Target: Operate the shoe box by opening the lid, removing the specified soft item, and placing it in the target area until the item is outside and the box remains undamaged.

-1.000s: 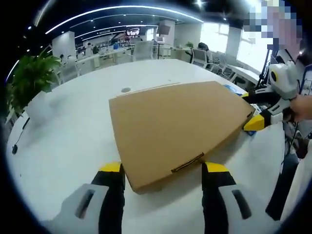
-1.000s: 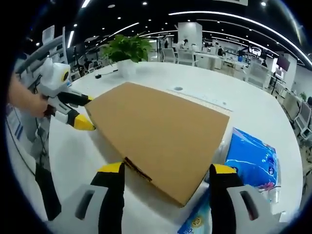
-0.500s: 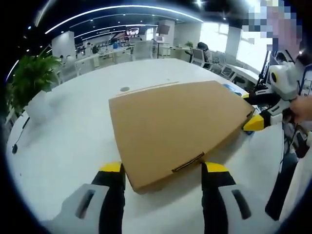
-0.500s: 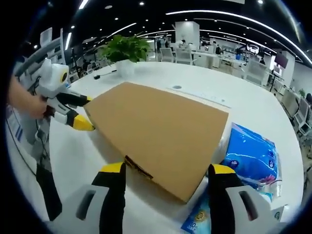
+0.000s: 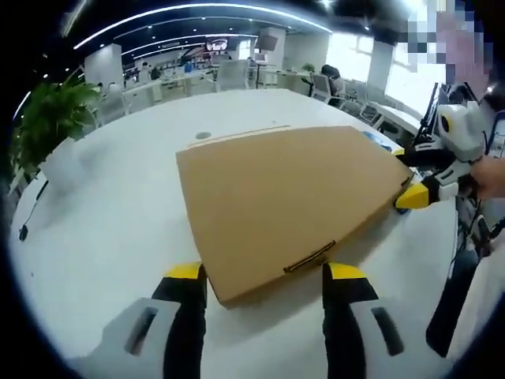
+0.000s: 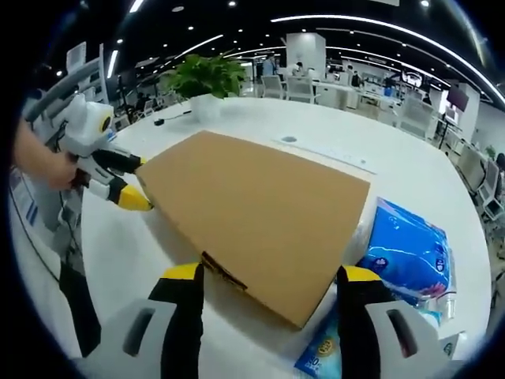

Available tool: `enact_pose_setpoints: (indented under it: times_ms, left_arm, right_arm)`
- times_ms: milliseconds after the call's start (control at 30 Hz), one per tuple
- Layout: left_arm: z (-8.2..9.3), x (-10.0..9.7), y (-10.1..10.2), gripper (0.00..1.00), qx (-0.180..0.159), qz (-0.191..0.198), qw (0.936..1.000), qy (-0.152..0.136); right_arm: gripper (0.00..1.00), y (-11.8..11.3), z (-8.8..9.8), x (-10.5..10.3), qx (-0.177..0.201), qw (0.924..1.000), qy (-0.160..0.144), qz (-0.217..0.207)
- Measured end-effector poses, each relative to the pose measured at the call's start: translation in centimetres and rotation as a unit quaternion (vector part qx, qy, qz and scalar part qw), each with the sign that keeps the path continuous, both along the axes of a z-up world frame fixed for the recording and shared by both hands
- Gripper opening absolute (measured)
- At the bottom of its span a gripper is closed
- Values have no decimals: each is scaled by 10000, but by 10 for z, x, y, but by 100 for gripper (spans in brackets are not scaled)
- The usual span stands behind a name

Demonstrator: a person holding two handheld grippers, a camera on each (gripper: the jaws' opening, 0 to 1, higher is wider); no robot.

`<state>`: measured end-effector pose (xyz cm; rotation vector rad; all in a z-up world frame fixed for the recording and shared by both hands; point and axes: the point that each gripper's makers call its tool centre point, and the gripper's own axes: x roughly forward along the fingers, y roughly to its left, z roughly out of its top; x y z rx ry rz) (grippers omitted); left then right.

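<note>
A closed brown cardboard shoe box [image 5: 284,197] lies flat on the white table [image 5: 102,237]; its lid is down. In the left gripper view my left gripper [image 5: 264,272] is open, its yellow-tipped jaws straddling the box's near corner. The right gripper [image 5: 410,185] comes in from the right, its jaws at the box's far corner. In the right gripper view the box [image 6: 252,209] fills the middle and my right gripper [image 6: 268,275] is open, jaws either side of the near edge. The left gripper [image 6: 126,181] is at the box's left corner.
A blue plastic pack of soft goods [image 6: 410,257] lies on the table right of the box. A potted green plant [image 6: 203,79] stands at the table's far side. A person's hand [image 6: 43,170] holds the left gripper. Office desks and chairs fill the background.
Hardly anything has moved. Both views have shifted slightly with the hands; the box stays closed and both grippers keep their places at its corners.
</note>
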<state>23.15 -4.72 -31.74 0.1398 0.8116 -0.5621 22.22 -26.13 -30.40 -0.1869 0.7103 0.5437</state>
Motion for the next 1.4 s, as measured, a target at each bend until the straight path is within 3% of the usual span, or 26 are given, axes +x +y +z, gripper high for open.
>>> enact_pose_setpoints:
  times_ms: [100,467,1400]
  left_arm:
    - [-1,-1,2,55,163,-43,9997,-165]
    - [1,0,1,56,22,-50,10000,-71]
    - [-1,4,1,56,164,-150,9997,-102]
  right_arm:
    - [69,0,0,1,-12,10000,28,-11]
    - [69,-1,0,0,-39,10000,32,-16]
    - [67,-1,0,-2,-18,9999,99,-91]
